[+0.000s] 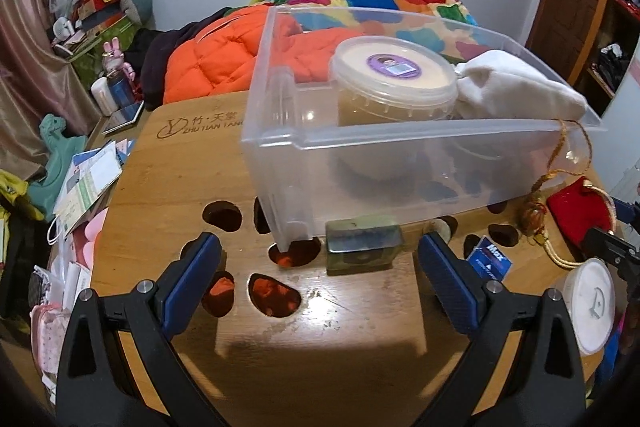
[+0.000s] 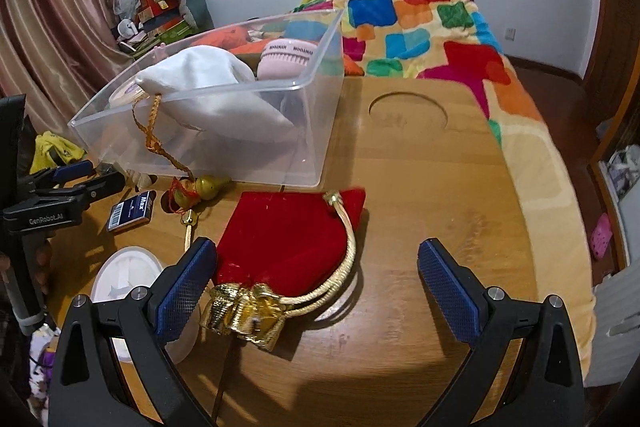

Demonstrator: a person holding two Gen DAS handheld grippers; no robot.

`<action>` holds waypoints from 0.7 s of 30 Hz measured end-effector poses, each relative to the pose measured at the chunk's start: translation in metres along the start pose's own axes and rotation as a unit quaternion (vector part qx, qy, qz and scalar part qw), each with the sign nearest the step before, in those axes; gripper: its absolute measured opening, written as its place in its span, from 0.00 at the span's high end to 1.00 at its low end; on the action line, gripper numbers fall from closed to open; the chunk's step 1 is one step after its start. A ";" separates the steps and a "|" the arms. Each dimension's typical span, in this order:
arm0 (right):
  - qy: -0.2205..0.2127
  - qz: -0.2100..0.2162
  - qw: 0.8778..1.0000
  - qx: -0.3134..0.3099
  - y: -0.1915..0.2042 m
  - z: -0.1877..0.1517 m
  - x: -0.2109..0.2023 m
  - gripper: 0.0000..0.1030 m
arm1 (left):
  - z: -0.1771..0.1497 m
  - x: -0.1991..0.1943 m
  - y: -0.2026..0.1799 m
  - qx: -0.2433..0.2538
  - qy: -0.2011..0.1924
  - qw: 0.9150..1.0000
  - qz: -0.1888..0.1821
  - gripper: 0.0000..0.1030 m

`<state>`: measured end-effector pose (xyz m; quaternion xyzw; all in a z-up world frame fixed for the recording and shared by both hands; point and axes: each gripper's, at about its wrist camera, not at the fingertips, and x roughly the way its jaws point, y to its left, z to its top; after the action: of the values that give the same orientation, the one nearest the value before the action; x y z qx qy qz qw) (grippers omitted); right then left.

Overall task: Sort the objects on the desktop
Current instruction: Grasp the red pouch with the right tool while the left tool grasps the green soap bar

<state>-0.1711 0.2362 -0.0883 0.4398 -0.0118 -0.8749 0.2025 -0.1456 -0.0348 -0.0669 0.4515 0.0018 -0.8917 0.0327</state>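
Observation:
A clear plastic bin (image 1: 280, 131) stands on the wooden table (image 1: 320, 347) and holds a lidded tub (image 1: 394, 69), a white cloth pouch (image 1: 520, 87) and a pink brush (image 2: 286, 57). My left gripper (image 1: 320, 259) is open, and a small green block (image 1: 362, 245) lies between its fingertips against the bin's front. My right gripper (image 2: 316, 267) is open over a red velvet pouch (image 2: 288, 231) with gold cord, which lies flat between its fingers. The left gripper also shows in the right wrist view (image 2: 84, 173).
A blue card box (image 2: 130, 213), a gourd charm with tassel (image 2: 200, 189) and a round white lid (image 2: 128, 279) lie left of the red pouch. The table has several cut-out holes (image 1: 274, 293) and a round recess (image 2: 408, 113). A bed with a colourful blanket (image 2: 440, 27) lies behind.

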 end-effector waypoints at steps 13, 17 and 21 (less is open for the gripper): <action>-0.017 -0.011 1.000 -0.010 0.009 -0.001 0.005 0.12 | -0.001 0.006 0.004 -0.008 0.010 1.000 0.003 0.08; -0.023 -0.025 0.999 -0.033 0.015 -0.003 0.005 0.28 | -0.001 0.005 0.005 -0.013 0.007 1.000 0.006 0.13; -0.030 -0.019 0.999 -0.040 0.014 -0.004 0.003 0.32 | -0.001 0.004 0.006 -0.017 0.003 1.000 0.007 0.19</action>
<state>-0.1647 0.2225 -0.0904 0.4050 0.0255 -0.8911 0.2030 -0.1467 -0.0413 -0.0705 0.4535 0.0134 -0.8899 0.0468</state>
